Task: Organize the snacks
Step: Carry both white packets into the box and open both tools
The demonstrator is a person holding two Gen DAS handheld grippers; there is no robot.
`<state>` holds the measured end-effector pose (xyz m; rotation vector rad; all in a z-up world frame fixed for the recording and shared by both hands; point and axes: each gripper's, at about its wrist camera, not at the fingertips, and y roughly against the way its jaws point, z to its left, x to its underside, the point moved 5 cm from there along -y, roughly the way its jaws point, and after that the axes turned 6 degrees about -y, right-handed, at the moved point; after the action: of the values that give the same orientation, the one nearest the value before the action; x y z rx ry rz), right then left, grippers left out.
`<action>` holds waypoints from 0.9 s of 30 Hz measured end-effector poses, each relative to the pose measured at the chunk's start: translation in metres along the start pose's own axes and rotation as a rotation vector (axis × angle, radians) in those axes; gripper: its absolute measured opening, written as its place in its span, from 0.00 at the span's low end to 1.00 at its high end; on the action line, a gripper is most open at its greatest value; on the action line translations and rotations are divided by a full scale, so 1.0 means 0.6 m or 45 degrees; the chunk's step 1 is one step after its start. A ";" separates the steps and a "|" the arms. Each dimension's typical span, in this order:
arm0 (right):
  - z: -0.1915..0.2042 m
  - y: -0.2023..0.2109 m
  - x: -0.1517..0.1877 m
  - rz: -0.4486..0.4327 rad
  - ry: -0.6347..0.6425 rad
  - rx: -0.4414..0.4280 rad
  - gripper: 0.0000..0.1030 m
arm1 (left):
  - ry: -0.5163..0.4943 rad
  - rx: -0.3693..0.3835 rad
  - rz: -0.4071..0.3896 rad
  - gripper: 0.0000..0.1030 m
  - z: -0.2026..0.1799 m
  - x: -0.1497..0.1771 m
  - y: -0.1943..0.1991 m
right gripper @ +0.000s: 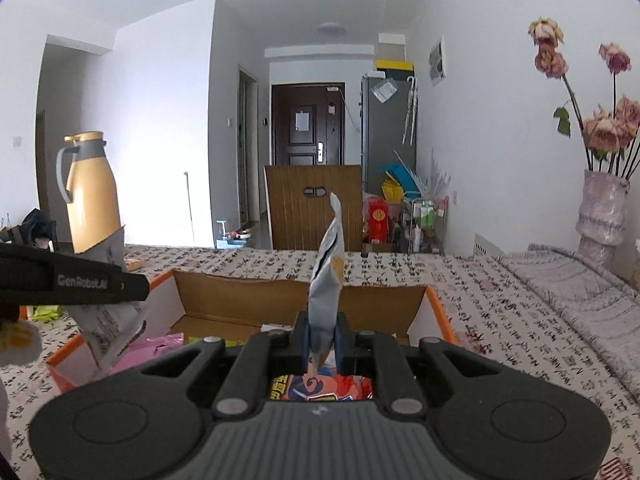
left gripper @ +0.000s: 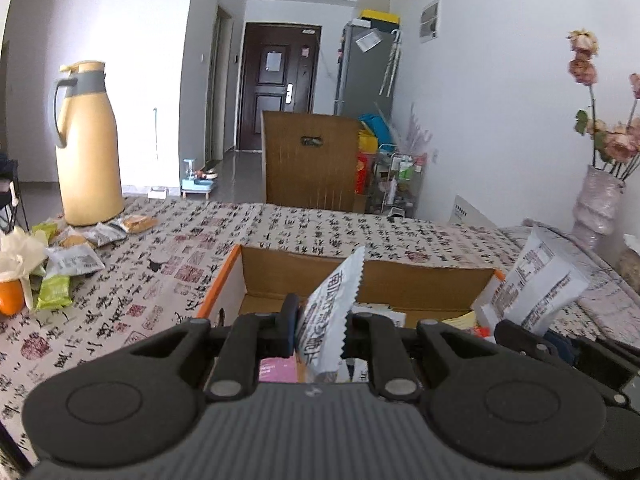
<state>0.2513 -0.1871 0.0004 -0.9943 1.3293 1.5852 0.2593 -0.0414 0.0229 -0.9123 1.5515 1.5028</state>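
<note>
Your left tool (left gripper: 320,332) grips a white snack packet (left gripper: 328,316) and your right tool (right gripper: 322,340) grips a grey packet (right gripper: 326,280), both above the cardboard box (right gripper: 300,300) on the desk (left gripper: 280,228).

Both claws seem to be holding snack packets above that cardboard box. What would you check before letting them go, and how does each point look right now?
1. Left claw shut on its white sawtooth-edged snack packet: ok.
2. Right claw shut on its slim silver-blue snack packet: ok.
3. Open orange-edged cardboard box below both packets: ok.
4. Free room inside the box: cannot tell, packets already lie in it.
5. Loose snacks by the yellow thermos jug all cleared: not ok.
</note>
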 end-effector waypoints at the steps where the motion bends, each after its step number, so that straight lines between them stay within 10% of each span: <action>1: -0.002 -0.006 0.004 0.006 -0.004 0.000 0.11 | 0.001 -0.007 0.001 0.16 0.003 0.003 -0.006; 11: -0.020 -0.027 0.028 0.065 -0.045 0.026 0.17 | 0.005 -0.004 0.021 0.27 0.011 0.023 -0.026; 18: -0.043 -0.017 0.029 0.041 -0.110 0.079 0.96 | 0.027 -0.077 -0.058 0.99 0.018 0.018 -0.005; 27: -0.049 -0.016 0.027 0.033 -0.131 0.089 1.00 | 0.020 -0.068 -0.061 1.00 0.015 0.017 0.007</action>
<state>0.2565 -0.2136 -0.0217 -0.8454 1.3223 1.5773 0.2516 -0.0320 0.0157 -0.9874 1.4965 1.5128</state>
